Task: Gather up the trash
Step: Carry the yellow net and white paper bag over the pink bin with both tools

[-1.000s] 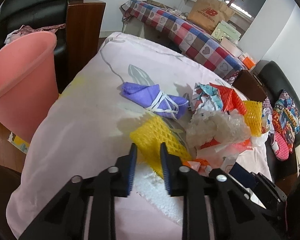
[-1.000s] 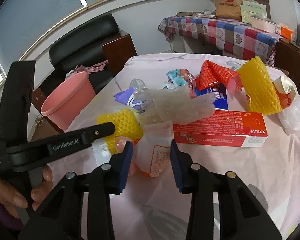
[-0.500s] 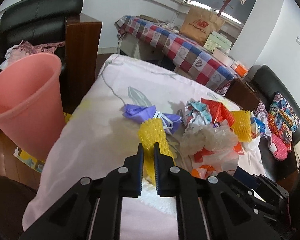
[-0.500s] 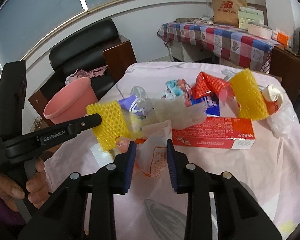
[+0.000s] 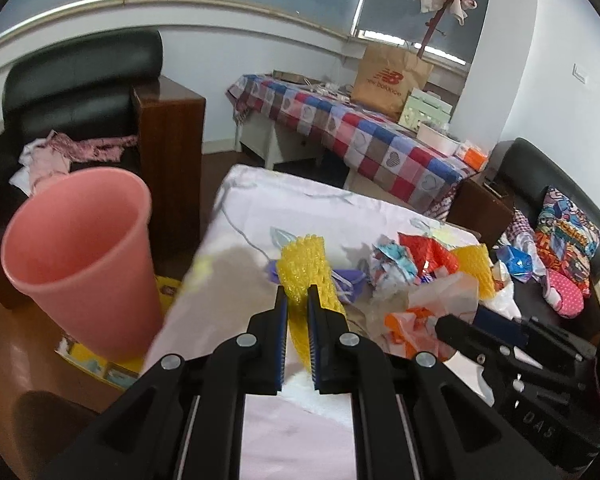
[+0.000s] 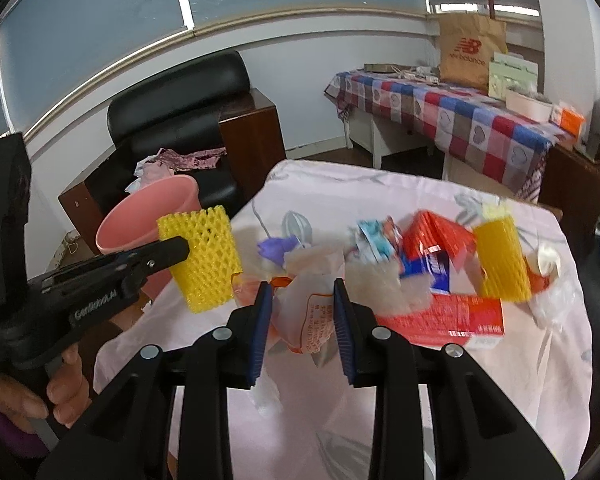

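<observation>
My left gripper (image 5: 297,304) is shut on a yellow foam net sleeve (image 5: 306,270) and holds it above the table's left part; the sleeve also shows in the right wrist view (image 6: 200,258). A pink bin (image 5: 80,256) stands on the floor left of the table. My right gripper (image 6: 300,304) is closed around a white and orange plastic bag (image 6: 312,316), lifted a little off the cloth. Trash lies on the pink tablecloth (image 6: 380,188): a purple mask (image 6: 276,248), a red box (image 6: 444,316), a second yellow net sleeve (image 6: 500,260), red wrappers (image 6: 432,236).
A black armchair (image 5: 80,92) with clothes stands behind the bin, beside a brown cabinet (image 5: 168,140). A checkered table (image 5: 360,140) with a paper bag (image 5: 392,80) is at the back. A black sofa (image 5: 548,192) with cushions is at the right.
My left gripper has shut on the yellow net sleeve and lifted it off the table, swinging left toward the bin. My right gripper has narrowed on the plastic bag and raised it.
</observation>
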Available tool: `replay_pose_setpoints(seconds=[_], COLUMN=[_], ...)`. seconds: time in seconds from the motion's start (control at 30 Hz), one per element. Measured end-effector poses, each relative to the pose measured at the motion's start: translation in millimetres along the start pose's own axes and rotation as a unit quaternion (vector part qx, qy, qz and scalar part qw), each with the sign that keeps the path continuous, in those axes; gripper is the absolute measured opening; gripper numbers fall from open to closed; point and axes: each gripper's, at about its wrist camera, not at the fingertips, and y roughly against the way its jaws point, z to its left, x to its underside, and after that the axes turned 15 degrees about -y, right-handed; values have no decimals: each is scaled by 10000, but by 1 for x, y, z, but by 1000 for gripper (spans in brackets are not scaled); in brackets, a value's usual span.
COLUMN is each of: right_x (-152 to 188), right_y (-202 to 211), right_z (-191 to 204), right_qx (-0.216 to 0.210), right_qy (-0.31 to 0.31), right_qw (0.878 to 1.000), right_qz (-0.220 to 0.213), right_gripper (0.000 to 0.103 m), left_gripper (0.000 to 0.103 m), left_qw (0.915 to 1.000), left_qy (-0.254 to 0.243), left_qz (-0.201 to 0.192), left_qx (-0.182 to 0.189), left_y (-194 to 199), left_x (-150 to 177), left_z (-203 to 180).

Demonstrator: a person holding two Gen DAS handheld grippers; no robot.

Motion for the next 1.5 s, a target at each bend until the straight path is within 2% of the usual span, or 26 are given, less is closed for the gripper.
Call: replay_pose_setpoints(seconds=[0.23,0.63,1.03,1.23,1.4,1.5], right_x=[-21,-36,-60,-63,-60,-57], right_y=[-13,-40,-88,-123,-151,-173], right_z=[28,88,163,198,213,221], right_qx=[-146,-430,-932,-1116,-1233,-1161], right_qy=[139,598,929,1064,1075,1126], right_qw=[9998,9973,9911,9870,9834,9811], right_qz=[-12,34,203,457,790,1058], right_gripper=[31,31,31,31,31,31], left_gripper=[9,9,9,9,9,9], left_qw=[9995,9962,9861,9799,9804,9805], left_qy=[71,329,612,674,721,749], left_qz=[-74,-18,-121,38,245,433], left_qx=[-289,-802,-1539,-1880,-1820,-1762], left_y=[10,21,37,31,14,-1], left_x=[-4,-3,-13,-14,-13,-11], left_z=[21,78,159,205,233,243])
